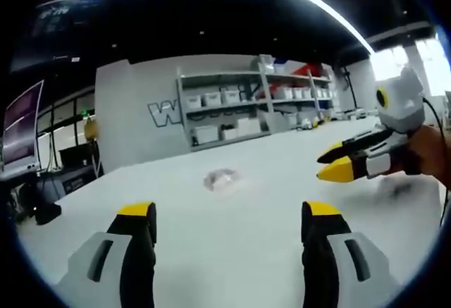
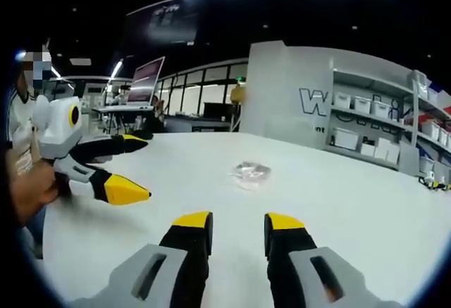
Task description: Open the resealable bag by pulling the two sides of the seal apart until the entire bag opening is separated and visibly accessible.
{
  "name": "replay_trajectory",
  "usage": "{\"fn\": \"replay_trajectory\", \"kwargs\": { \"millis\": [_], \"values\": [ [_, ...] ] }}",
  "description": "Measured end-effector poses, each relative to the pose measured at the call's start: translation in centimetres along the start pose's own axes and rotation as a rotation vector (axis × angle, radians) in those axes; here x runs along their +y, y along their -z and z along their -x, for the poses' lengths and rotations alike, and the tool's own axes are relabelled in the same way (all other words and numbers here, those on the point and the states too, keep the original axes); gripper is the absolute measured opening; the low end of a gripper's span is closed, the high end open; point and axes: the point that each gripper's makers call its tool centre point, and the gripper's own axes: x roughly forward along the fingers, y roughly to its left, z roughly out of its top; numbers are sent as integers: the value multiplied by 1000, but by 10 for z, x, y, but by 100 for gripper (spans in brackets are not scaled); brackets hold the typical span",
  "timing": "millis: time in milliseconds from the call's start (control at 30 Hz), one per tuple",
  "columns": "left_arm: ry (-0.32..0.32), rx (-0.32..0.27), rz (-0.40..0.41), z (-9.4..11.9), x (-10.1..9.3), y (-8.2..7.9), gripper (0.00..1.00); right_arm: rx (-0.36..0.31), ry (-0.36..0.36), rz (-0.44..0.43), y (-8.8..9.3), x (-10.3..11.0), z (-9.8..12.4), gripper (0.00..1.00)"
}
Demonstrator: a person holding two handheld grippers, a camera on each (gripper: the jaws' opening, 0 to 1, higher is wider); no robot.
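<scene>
Left gripper view: the left gripper (image 1: 229, 216) rises from the lower edge with its yellow-tipped jaws spread wide and nothing between them. Ahead of it, on the white table (image 1: 268, 251), lies the resealable bag (image 1: 221, 180), a small, clear, crumpled pouch with pale glints, lying flat; at this size its seal cannot be made out, nor whether it is open. The right gripper (image 1: 338, 161) enters from the right, held in a hand (image 1: 430, 154), well apart from the bag; its jaws stand a little apart and hold nothing.

Right gripper view: the right gripper (image 2: 238, 221) shows its jaws slightly parted and empty. The resealable bag (image 2: 251, 173) rests on the table (image 2: 366, 202) beyond the jaw tips, untouched, transparent and wrinkled. The left gripper (image 2: 130, 170) comes in from the left, jaws spread wide. Behind the table stand a grey wall with shelves (image 2: 380, 135) of white bins.
</scene>
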Motion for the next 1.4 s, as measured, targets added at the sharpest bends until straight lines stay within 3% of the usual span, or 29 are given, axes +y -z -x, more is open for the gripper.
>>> {"fn": "replay_trajectory", "kwargs": {
  "millis": [800,1400],
  "values": [
    [2,8,14,0,1,2,83,25,1,1,8,1,-3,26],
    [5,10,33,1,1,3,82,16,-3,18,3,2,-5,25]
  ]
}}
